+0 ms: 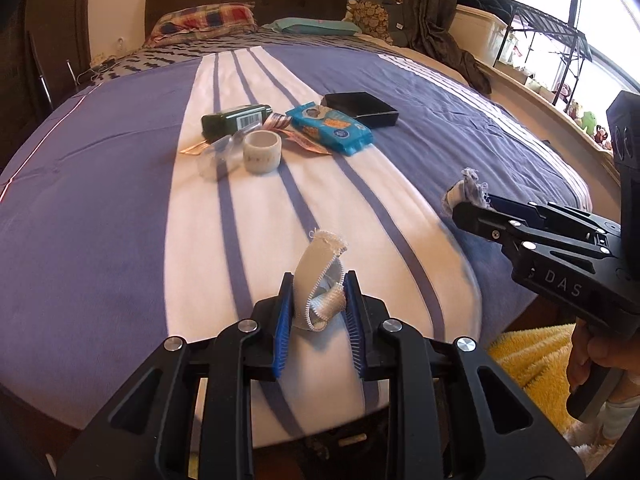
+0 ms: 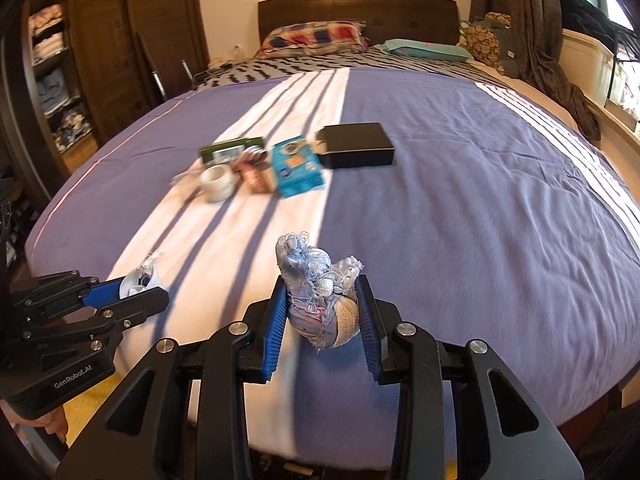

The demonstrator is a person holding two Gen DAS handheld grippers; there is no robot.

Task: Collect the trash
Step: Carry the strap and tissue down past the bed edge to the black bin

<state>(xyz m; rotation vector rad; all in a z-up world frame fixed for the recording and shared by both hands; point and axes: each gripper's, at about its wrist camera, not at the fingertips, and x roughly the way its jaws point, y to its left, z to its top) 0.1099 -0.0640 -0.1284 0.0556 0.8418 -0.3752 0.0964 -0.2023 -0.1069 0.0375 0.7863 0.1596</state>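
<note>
My left gripper (image 1: pixel 318 304) is shut on a white fabric scrap with a zipper edge (image 1: pixel 320 276), held over the near end of the bed; it also shows in the right wrist view (image 2: pixel 140 284). My right gripper (image 2: pixel 322 308) is shut on a frayed grey-blue cloth wad (image 2: pixel 320 284); it shows in the left wrist view (image 1: pixel 470 198) to the right of my left gripper. Farther up the bed lie a tape roll (image 1: pixel 262 151), a clear plastic piece (image 1: pixel 216 156), a green bottle (image 1: pixel 236 120), a striped wrapper (image 1: pixel 280 124) and a blue snack packet (image 1: pixel 332 128).
A black box (image 1: pixel 362 109) lies beside the blue packet. The bed has a purple and white striped cover (image 2: pixel 480 200), pillows and a dark headboard (image 2: pixel 356 12). A yellow rug (image 1: pixel 528 364) lies at the bed's foot. A wardrobe (image 2: pixel 100 60) stands left; a rack (image 1: pixel 552 44) stands by the window.
</note>
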